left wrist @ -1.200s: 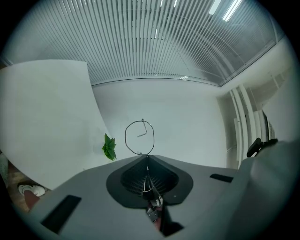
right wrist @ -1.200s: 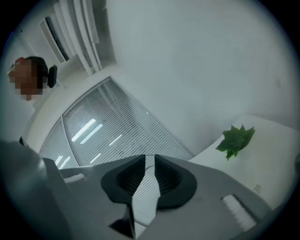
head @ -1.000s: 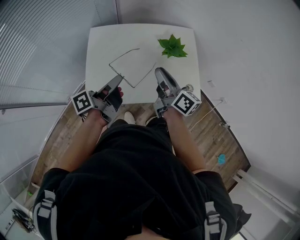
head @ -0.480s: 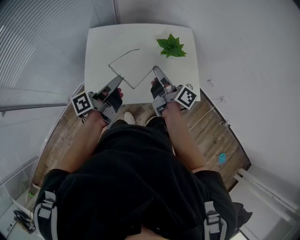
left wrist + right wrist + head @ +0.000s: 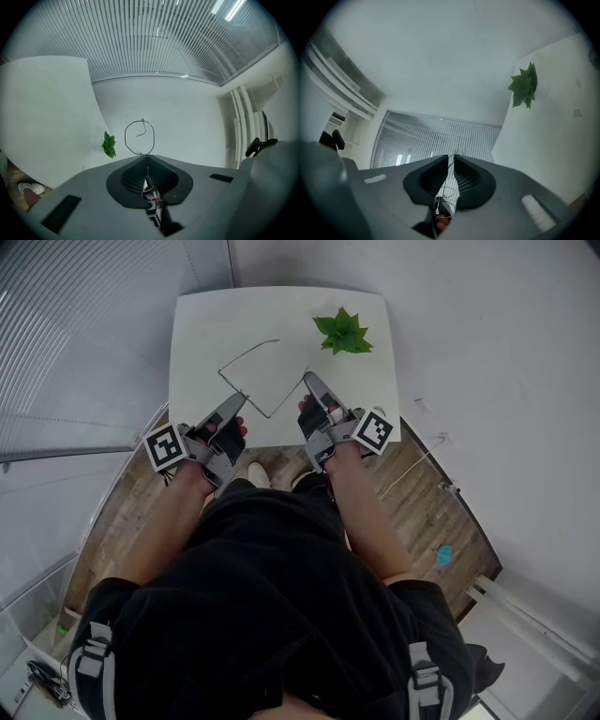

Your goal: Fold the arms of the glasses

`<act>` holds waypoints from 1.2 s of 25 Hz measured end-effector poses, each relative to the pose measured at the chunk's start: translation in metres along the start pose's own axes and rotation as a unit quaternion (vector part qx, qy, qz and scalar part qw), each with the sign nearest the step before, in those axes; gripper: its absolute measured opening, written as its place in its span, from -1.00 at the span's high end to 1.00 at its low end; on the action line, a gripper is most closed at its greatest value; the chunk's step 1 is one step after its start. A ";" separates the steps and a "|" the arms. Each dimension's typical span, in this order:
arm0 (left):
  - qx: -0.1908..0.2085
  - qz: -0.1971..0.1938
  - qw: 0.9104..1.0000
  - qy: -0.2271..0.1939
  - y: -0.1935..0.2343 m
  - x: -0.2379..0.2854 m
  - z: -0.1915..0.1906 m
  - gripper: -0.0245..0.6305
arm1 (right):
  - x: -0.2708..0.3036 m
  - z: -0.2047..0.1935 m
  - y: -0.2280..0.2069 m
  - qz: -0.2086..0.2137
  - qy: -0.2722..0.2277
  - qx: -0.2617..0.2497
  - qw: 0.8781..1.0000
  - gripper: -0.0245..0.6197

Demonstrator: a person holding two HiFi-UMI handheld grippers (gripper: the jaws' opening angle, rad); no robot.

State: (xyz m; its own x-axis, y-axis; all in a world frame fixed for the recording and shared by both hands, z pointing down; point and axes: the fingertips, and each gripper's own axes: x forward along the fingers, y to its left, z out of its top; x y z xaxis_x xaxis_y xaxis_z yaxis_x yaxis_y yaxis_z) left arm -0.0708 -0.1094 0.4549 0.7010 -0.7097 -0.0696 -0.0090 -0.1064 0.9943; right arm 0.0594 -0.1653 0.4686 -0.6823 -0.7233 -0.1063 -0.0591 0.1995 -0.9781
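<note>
Over the white table, from the head view, we see the glasses spread open across its near half, with a green plant at the far right. Our left gripper meets the frame's near-left corner, and our right gripper meets an arm's end. Left gripper view: the jaws are clamped tight on the wire frame — a lens rim juts beyond. Right gripper view: the jaws are closing, a slim gap showing — the thin arm runs between them.

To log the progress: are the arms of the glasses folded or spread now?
Spread. In the head view both arms of the glasses angle away from the front, so the wire makes an open zigzag.
</note>
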 end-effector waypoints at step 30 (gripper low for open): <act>0.001 0.003 1.000 0.024 0.002 0.005 -0.007 0.89 | 0.014 -0.011 0.003 -0.007 0.039 -0.003 0.999 0.81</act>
State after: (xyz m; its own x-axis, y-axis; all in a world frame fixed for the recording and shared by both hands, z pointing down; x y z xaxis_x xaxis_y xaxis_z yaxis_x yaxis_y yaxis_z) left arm -0.0629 -0.1081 0.4571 0.7342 -0.6764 -0.0593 -0.0152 -0.1037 0.9945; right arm 0.0416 -0.1672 0.4659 -0.7358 -0.6727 -0.0780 -0.0731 0.1935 -0.9784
